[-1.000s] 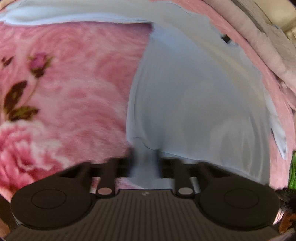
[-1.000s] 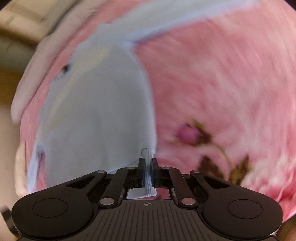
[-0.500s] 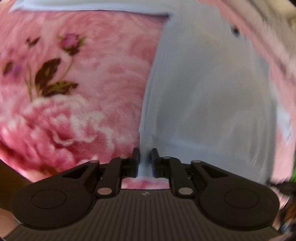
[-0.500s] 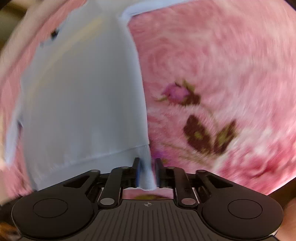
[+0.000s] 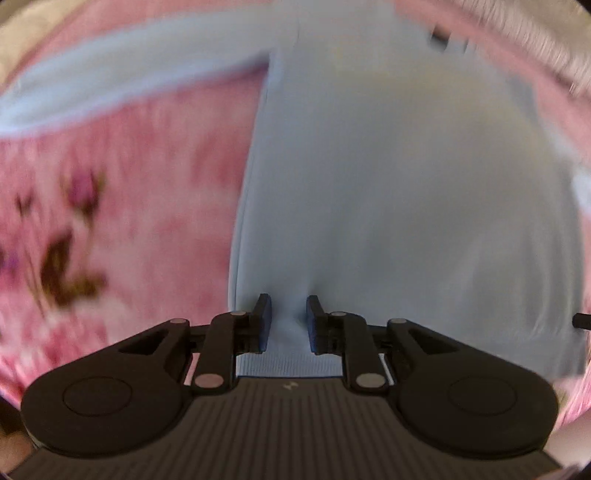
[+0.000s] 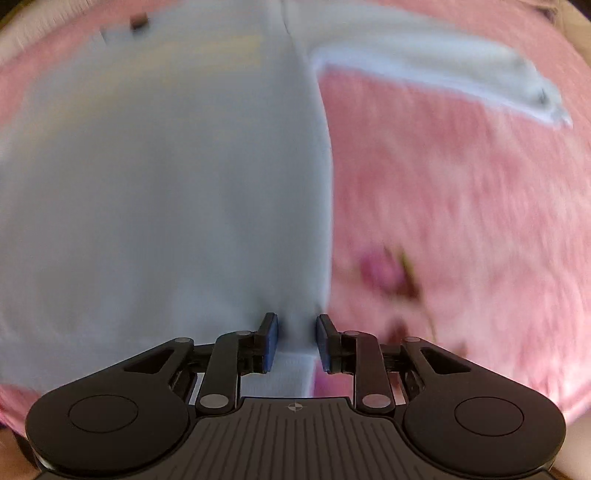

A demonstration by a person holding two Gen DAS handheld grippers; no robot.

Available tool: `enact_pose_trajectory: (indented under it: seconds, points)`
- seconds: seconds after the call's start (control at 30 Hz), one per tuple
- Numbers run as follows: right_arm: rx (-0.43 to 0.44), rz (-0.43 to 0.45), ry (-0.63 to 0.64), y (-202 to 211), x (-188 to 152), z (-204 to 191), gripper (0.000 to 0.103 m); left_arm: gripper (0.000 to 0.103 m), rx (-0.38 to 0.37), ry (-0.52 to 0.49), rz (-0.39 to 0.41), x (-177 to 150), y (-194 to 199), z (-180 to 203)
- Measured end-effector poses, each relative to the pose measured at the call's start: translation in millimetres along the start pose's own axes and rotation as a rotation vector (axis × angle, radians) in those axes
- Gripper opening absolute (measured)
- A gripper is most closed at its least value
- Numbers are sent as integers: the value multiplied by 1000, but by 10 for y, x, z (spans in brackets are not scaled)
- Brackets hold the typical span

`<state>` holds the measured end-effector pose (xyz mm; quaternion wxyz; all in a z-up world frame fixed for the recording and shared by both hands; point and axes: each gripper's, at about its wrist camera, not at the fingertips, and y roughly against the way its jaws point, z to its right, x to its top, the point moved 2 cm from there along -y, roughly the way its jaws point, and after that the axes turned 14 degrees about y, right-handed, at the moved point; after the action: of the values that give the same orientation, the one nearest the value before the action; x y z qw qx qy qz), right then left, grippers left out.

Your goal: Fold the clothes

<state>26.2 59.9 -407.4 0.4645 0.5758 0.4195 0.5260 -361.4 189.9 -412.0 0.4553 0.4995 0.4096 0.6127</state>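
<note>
A light blue sweater (image 5: 388,184) lies spread flat on a pink floral blanket (image 5: 129,221), its neck end far from me. One sleeve (image 5: 129,85) stretches out to the left. My left gripper (image 5: 289,317) sits at the bottom-left corner of the ribbed hem, jaws parted, the hem lying loose between them. In the right wrist view the sweater (image 6: 166,166) fills the left half and its other sleeve (image 6: 424,66) reaches right. My right gripper (image 6: 295,338) is open over the bottom-right hem corner. Both views are blurred by motion.
The blanket (image 6: 461,221) covers the whole surface around the sweater, with rose prints (image 6: 380,269) beside each gripper. A small dark label (image 5: 439,35) shows at the sweater's neck. A paler pink fabric edge (image 5: 535,48) runs along the far side.
Both grippers, shut on the hem corners a second ago, have opened and the hem now lies loose. The sweater has been drawn out flat and both sleeves have come into view.
</note>
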Motion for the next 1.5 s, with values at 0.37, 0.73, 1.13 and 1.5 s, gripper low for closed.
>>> enact_pose_trajectory:
  seconds: [0.37,0.73,1.13,1.5]
  points:
    - [18,52,-329,983,102,-13,28,23,-12,-73,-151,663,653,403]
    - [52,263,-109,1913,923,-467,52,41,-15,-18,119,1101,1945,1045]
    - [101,263,38,2338,311,-65,52,41,8,80,155,-168,2405,1363]
    - [126,251,129,2569,-382,141,52,45,39,85,232,-1081,2861,1612]
